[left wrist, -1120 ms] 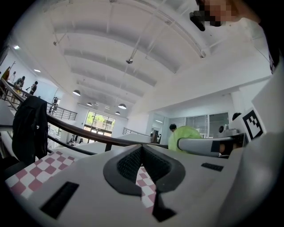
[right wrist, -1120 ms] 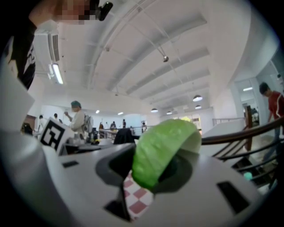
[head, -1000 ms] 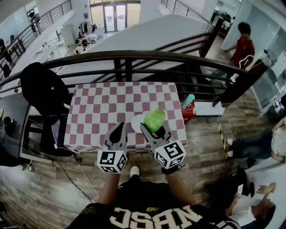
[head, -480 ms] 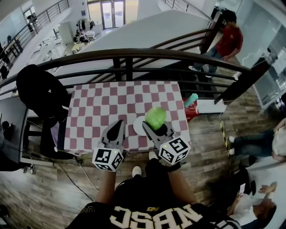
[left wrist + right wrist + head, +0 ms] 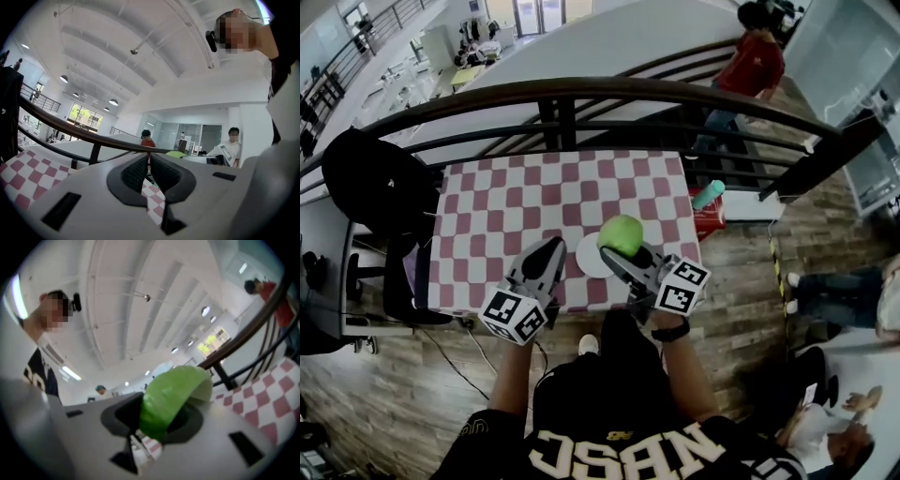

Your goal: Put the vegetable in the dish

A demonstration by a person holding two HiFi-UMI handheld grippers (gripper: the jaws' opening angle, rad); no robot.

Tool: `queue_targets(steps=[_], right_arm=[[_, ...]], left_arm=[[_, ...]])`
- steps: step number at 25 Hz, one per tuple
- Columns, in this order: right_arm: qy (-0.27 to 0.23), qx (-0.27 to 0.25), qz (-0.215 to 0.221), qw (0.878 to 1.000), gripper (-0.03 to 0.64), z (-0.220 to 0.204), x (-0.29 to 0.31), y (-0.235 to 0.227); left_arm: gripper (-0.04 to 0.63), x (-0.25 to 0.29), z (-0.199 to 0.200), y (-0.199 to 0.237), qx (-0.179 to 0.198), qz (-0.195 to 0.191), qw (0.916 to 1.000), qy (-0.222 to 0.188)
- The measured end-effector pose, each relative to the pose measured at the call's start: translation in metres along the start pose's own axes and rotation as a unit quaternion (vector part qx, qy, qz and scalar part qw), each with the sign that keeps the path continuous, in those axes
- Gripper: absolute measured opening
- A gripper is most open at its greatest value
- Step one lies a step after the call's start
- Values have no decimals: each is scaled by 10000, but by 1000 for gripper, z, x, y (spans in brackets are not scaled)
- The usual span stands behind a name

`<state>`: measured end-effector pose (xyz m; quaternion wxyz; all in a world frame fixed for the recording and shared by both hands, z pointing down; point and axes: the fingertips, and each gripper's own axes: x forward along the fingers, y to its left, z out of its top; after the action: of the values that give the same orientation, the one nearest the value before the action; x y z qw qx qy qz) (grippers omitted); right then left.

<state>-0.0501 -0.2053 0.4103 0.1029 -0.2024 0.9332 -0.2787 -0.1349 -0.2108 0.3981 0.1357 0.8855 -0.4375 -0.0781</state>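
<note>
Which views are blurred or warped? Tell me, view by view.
Head view: sharp, but the fisheye bows the railing into an arc. Left gripper view: fairly crisp, dark rounded corners, bright white ceiling. Right gripper view: softest; the green vegetable is close and blurry.

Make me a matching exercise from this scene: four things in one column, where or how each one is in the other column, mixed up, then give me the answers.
Column one:
1. vegetable
2. dish
3. left gripper
4. bottle

Column two:
A. shut, with nothing between its jaws
B. green, clamped in the right gripper
C. teal, past the right edge of the checked tablecloth
D. white, lying on that tablecloth near its front edge

Pairs: 1-B, 2-D, 3-A, 4-C
</note>
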Motion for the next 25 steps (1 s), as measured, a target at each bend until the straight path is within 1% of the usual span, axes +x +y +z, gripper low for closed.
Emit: queue_targets(steps=[2, 4, 5, 7, 8, 9, 10, 11, 13, 14, 15, 16, 17, 18, 21, 22, 25], right_arm=[[-16, 665, 599, 9960, 135, -9, -4, -13], [-84, 1181, 1058, 9873, 135, -19, -7, -30], [-112, 1389, 1227, 9826, 135, -25, -9, -38], [-121, 1738, 1500, 9732, 135, -41, -11, -51], [-109, 1884, 1624, 9685, 135, -50, -11, -55], [-92, 2002, 1746, 9640, 135, -59, -11, -58], [-69, 2090, 1869, 9599, 135, -66, -11, -61], [-45, 2159, 1990, 9559, 135, -73, -10, -63], [7, 2287, 2189, 9486, 135, -85, -9, -69], [33, 2351, 2251, 9456, 135, -91, -8, -72], [68, 2409, 2286, 9432, 135, -96, -7, -76], [121, 2452, 2300, 9417, 135, -102, -5, -79], [196, 2474, 2303, 9409, 135, -108, -4, -81], [287, 2471, 2307, 9407, 135, -114, -3, -83], [539, 2330, 2357, 9419, 135, -129, -3, -83], [582, 2281, 2368, 9426, 135, -133, -3, -83], [581, 2246, 2392, 9429, 135, -140, 0, -87]], left_arm=[[21, 9, -7, 3, 40, -180, 9997, 149], [22, 19, -15, 6, 144, -424, 9984, 331], [25, 24, -21, 6, 209, -608, 9969, 451], [57, 29, -38, 1, 264, -1170, 9901, 733], [114, 29, -49, -4, 252, -1505, 9841, 907], [212, 30, -62, -8, 261, -1822, 9764, 1126], [295, 30, -78, -12, 332, -2103, 9671, 1394], [362, 31, -96, -14, 474, -2340, 9563, 1689], [429, 33, -130, -15, 871, -2669, 9334, 2232], [454, 35, -144, -14, 1052, -2771, 9241, 2414], [481, 39, -154, -13, 1183, -2841, 9175, 2518], [519, 42, -162, -11, 1267, -2890, 9135, 2568], [537, 46, -168, -10, 1335, -2928, 9104, 2601], [540, 49, -174, -8, 1413, -2967, 9066, 2647], [540, 55, -191, -7, 1639, -3181, 8909, 2798], [538, 57, -195, -7, 1663, -3275, 8872, 2793], [538, 64, -204, -14, 1612, -3523, 8812, 2709]])
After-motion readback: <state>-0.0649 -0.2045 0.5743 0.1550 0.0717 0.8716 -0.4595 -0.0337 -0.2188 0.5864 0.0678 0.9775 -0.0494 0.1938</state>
